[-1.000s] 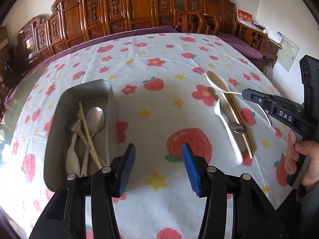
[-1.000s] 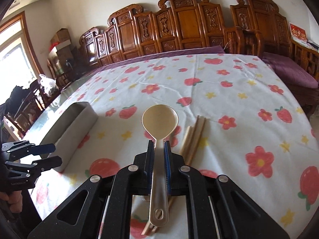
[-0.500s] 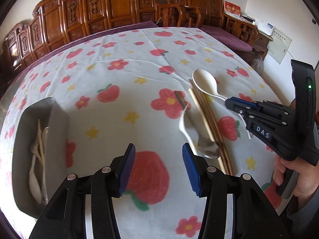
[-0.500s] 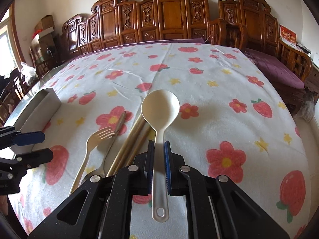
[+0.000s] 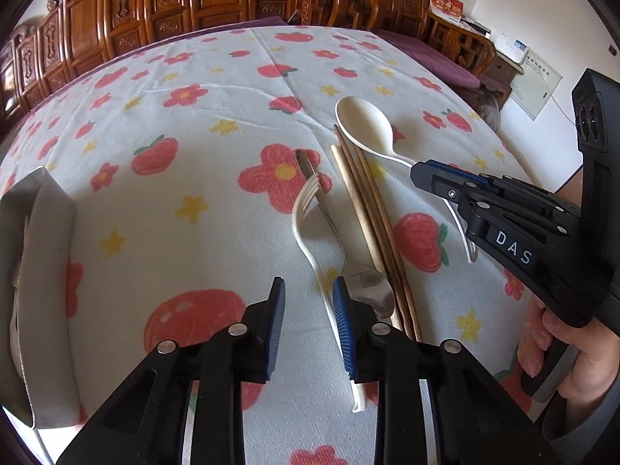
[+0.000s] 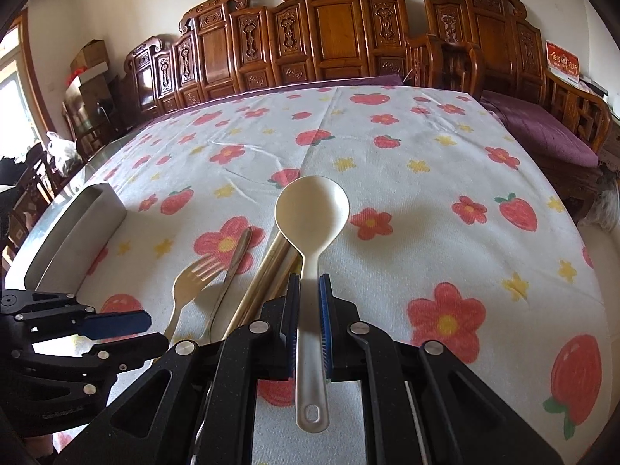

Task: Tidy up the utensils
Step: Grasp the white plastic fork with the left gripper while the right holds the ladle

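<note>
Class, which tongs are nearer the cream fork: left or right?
Left. The left tongs hover right over the cream fork handle, unclamped; the right tongs stand beyond the chopsticks, shut on the cream spoon.

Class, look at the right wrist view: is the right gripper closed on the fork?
No. The right gripper is closed on the handle of the cream spoon; the fork lies on the tablecloth.

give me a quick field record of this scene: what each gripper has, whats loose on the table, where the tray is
right gripper: shut on cream spoon
left gripper: jaws just closing, empty, open above the cream fork handle
loose on tablecloth: cream fork, metal spoon, chopsticks, side by side
metal tray: left of the loose utensils, holding some utensils
</note>
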{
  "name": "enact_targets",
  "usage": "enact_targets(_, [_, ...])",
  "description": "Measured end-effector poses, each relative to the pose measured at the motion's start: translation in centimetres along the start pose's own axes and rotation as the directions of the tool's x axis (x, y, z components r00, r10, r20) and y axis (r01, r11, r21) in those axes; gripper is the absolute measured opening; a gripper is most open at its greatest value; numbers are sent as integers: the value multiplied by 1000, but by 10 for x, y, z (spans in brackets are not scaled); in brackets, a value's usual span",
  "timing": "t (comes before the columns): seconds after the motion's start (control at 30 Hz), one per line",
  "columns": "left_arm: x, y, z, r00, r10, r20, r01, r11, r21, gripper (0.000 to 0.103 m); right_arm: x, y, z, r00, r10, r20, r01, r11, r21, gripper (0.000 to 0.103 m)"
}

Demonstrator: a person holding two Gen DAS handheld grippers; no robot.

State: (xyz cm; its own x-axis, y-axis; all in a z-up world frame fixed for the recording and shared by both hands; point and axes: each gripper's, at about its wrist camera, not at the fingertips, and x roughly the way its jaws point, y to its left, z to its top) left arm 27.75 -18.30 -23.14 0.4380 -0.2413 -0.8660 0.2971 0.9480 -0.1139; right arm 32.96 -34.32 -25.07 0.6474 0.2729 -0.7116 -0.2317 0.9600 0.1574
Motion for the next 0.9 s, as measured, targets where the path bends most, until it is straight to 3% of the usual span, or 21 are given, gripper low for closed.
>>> enact_targets(0.3, [6,-2,-5,1000,4,-19,-4,1000,7,15,1,6,1,1000,4,-2,-4,1000,-9,12])
enact_targets(0.43, [6,1,-5,1000,5,-18,-5,1000,1,7,2,11,2,1000,7,-2,-7,1000,-24,12])
enact_targets(0.9, [-38,34,-9,995,73,65,-73,997,-10,7,-10,47,8,999,34,14,-33,995,-99,12])
